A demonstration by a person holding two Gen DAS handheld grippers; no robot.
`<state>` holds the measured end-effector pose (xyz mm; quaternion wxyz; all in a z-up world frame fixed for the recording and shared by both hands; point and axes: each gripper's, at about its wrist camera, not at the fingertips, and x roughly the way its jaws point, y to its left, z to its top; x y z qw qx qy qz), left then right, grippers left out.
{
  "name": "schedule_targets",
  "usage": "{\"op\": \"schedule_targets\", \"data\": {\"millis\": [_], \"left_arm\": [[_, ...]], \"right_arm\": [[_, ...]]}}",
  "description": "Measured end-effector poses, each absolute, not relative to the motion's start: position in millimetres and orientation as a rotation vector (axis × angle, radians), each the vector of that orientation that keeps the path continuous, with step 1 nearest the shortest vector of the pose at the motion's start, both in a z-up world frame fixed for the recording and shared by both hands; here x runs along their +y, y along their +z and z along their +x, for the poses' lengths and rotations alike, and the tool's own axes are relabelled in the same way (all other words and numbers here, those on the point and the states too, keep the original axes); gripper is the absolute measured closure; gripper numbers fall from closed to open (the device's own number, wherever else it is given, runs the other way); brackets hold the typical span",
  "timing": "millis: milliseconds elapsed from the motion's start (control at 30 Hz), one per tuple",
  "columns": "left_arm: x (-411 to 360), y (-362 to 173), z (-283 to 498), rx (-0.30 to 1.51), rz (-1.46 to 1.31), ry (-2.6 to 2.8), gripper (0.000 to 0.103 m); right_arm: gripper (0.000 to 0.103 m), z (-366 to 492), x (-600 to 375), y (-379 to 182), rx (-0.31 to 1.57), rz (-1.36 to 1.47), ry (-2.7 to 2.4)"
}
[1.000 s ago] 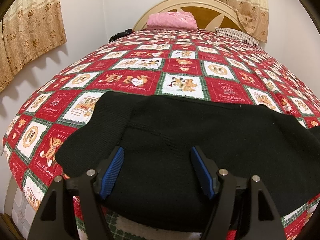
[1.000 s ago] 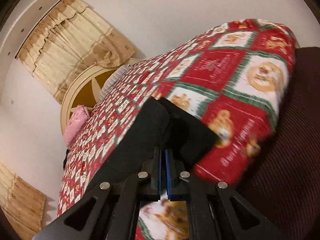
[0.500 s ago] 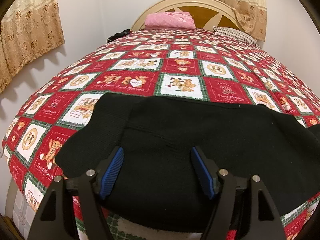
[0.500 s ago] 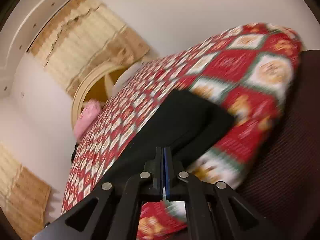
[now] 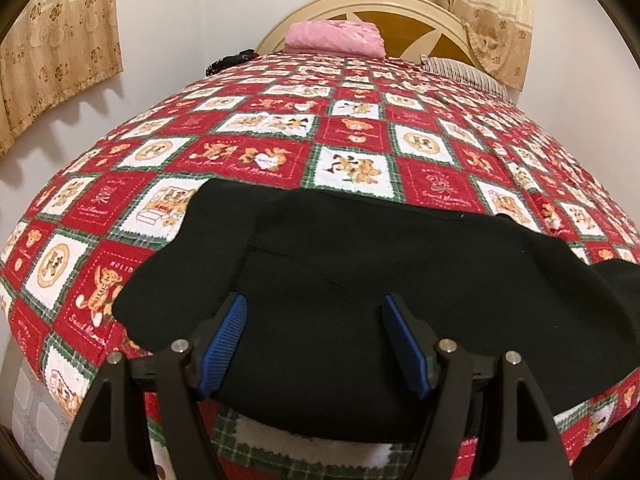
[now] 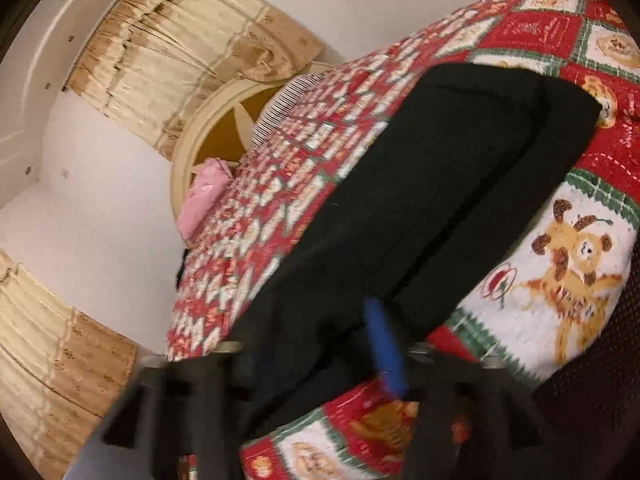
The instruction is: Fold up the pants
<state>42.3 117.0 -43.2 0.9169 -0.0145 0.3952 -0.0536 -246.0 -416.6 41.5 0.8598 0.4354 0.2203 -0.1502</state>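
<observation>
Black pants (image 5: 360, 280) lie folded lengthwise across the near edge of a bed covered by a red patchwork quilt (image 5: 352, 136). My left gripper (image 5: 316, 336) is open, its blue pads hovering just over the near left part of the pants, holding nothing. In the right wrist view the pants (image 6: 440, 184) stretch away as a long black strip. My right gripper (image 6: 320, 344) is blurred by motion at the near end of the strip; one blue pad (image 6: 386, 352) shows and the jaws look parted.
A pink folded cloth (image 5: 334, 38) and a striped pillow (image 5: 464, 72) lie by the headboard (image 5: 384, 4). Curtains (image 5: 60, 48) hang on the walls. A dark brown surface (image 6: 592, 392) lies beside the bed's corner on the right.
My right gripper swung left along the bed edge and its jaws went from closed to parted. The left gripper stayed open and barely moved.
</observation>
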Motion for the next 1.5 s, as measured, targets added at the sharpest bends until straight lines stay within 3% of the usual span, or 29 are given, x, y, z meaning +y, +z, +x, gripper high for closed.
{"op": "schedule_targets", "data": {"millis": [233,300,367,433,500,533,567,800,1067,1300,1500], "left_arm": [[117.3,-42.8,43.3,0.818,-0.040,-0.119,0.026],[118.2,-42.2,42.6,0.821,-0.049,-0.123,0.026],[119.5,-41.8,42.9,0.827,-0.060,-0.125,0.026],[119.9,-41.0,42.9,0.832,-0.067,-0.125,0.026],[120.6,-39.8,42.1,0.834,-0.074,-0.128,0.026],[121.0,-39.1,41.7,0.835,-0.075,-0.130,0.026],[121.3,-38.4,41.2,0.834,-0.076,-0.131,0.026],[120.4,-40.0,44.6,0.842,-0.074,-0.128,0.026],[107.6,-33.4,40.0,0.834,-0.053,-0.182,0.026],[91.7,-23.6,30.9,0.793,-0.020,-0.274,0.026],[52.1,-13.6,15.5,0.735,0.065,-0.399,0.026]], "right_arm": [[0.040,-248.6,-414.0,39.1,0.487,0.889,-0.353],[0.048,-239.3,-410.7,38.4,0.509,0.886,-0.327],[0.065,-227.2,-407.5,35.4,0.530,0.892,-0.302],[0.069,-218.1,-408.5,33.4,0.534,0.875,-0.316],[0.083,-214.9,-412.4,31.3,0.535,0.876,-0.330],[0.095,-214.8,-414.6,29.8,0.540,0.875,-0.337],[0.097,-216.1,-414.9,29.6,0.540,0.871,-0.334],[0.100,-241.0,-396.4,48.3,0.531,0.752,-0.358],[0.100,-249.1,-400.3,27.4,0.559,0.771,-0.389],[0.098,-305.7,-431.3,55.7,0.378,0.843,-0.482],[0.098,-305.4,-469.3,63.8,0.386,0.783,-0.581]]}}
